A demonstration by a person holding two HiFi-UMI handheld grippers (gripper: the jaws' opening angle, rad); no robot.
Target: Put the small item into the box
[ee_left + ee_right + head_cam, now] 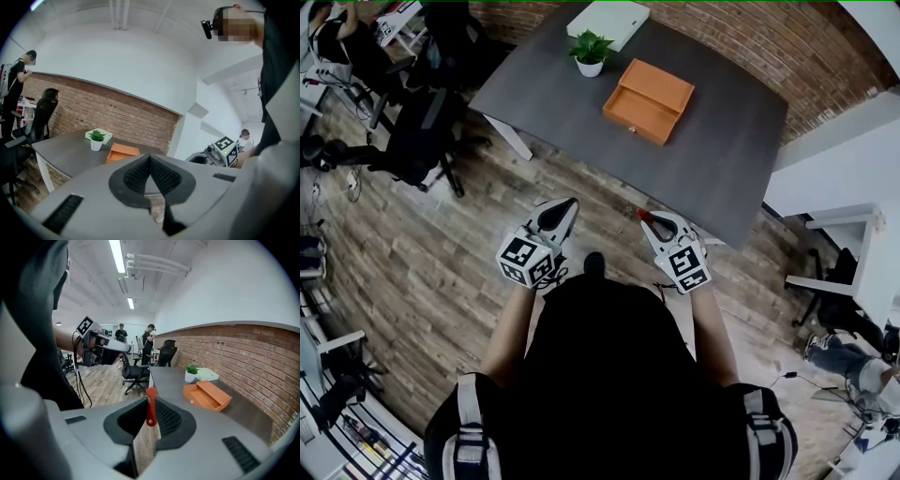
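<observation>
Plant (590, 49) beside orange box (648, 100) on grey table (722, 159) (well ahead); right gripper (648, 217) clamps red item (150, 405); left gripper (568, 204) closed.

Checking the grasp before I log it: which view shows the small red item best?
The right gripper view: the small red item is pinched between the right hand-held gripper's pads, seen close and whole. The head view shows only its tip. The left gripper view does not show it.

Shared table (722, 164) (head view overhead)
</observation>
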